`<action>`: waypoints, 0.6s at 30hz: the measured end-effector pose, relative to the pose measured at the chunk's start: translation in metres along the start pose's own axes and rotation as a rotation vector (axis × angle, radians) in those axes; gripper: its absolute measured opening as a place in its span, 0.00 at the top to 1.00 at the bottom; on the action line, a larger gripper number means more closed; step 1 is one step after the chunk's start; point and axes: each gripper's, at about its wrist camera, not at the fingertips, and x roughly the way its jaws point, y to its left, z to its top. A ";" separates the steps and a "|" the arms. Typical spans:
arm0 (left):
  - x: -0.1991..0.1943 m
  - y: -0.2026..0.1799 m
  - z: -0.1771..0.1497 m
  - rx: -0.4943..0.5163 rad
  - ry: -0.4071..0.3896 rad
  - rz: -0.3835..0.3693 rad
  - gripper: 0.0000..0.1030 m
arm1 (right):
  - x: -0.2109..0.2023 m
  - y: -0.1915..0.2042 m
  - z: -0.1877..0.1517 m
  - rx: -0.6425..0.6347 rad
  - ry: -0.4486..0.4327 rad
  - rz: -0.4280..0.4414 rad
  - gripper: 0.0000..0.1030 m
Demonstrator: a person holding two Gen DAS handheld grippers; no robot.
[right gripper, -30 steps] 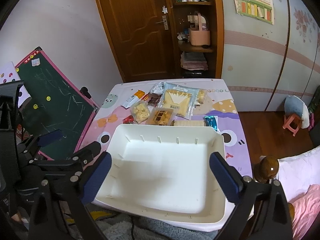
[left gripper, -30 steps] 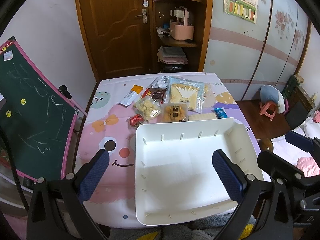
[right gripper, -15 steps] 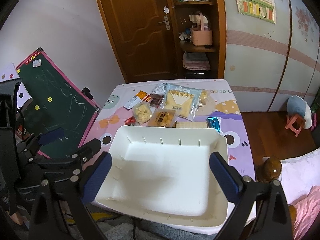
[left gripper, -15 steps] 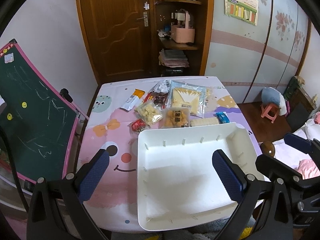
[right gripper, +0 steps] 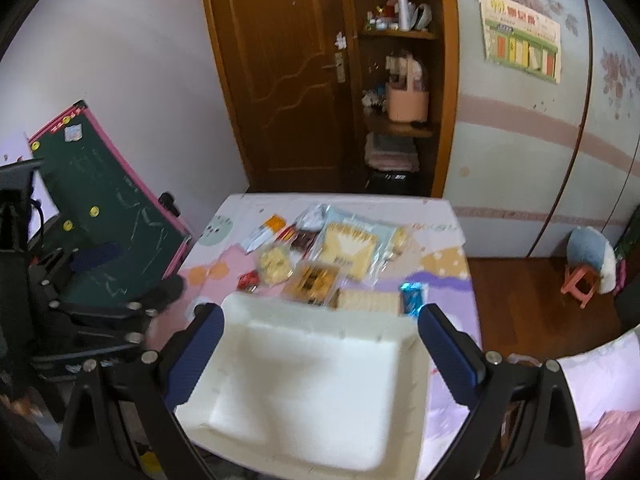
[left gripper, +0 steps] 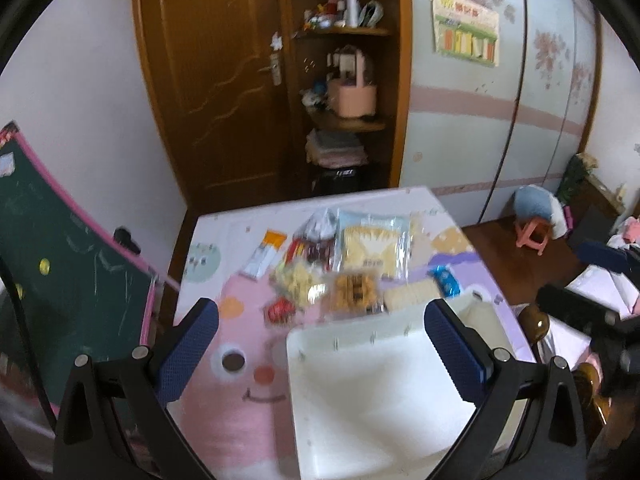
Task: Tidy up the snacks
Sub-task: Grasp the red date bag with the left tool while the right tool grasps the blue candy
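A white tray (left gripper: 380, 400) with nothing in it sits at the near edge of the cartoon-print table (left gripper: 240, 420). Beyond it lie several snack packs: a large pale-blue cracker bag (left gripper: 372, 248), a brown cookie pack (left gripper: 356, 290), a yellow puff bag (left gripper: 296, 280), a red candy (left gripper: 280, 308), an orange-white sachet (left gripper: 266, 256), a plain cracker pack (left gripper: 412, 294) and a blue wrapper (left gripper: 444, 280). My left gripper (left gripper: 322, 354) hangs open above the tray's left rim. My right gripper (right gripper: 324, 350) is open over the tray (right gripper: 312, 380), short of the cookie pack (right gripper: 314, 282). Neither holds anything.
A green chalkboard (left gripper: 60, 280) leans at the table's left side. Behind the table are a wooden door (left gripper: 208, 80) and corner shelves (left gripper: 348, 120). A small pink stool (left gripper: 534, 236) stands on the floor to the right, and bedding (right gripper: 600, 380) lies near the table's right edge.
Both views have tipped upward and blurred with motion; the tray and table now sit lower and smaller in frame. Both grippers stay open and hold nothing.
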 end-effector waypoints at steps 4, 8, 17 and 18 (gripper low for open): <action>0.005 0.021 0.032 -0.024 0.012 0.025 0.01 | 0.000 -0.024 0.033 0.001 -0.048 -0.072 0.05; 0.034 0.043 0.056 -0.040 0.044 0.021 0.00 | 0.021 -0.053 0.054 0.028 -0.041 -0.137 0.05; 0.192 0.083 0.033 -0.063 0.333 0.082 0.01 | 0.151 -0.118 0.046 0.125 0.217 -0.177 0.05; 0.209 0.087 0.024 -0.076 0.369 0.078 0.01 | 0.165 -0.122 0.041 0.129 0.248 -0.191 0.07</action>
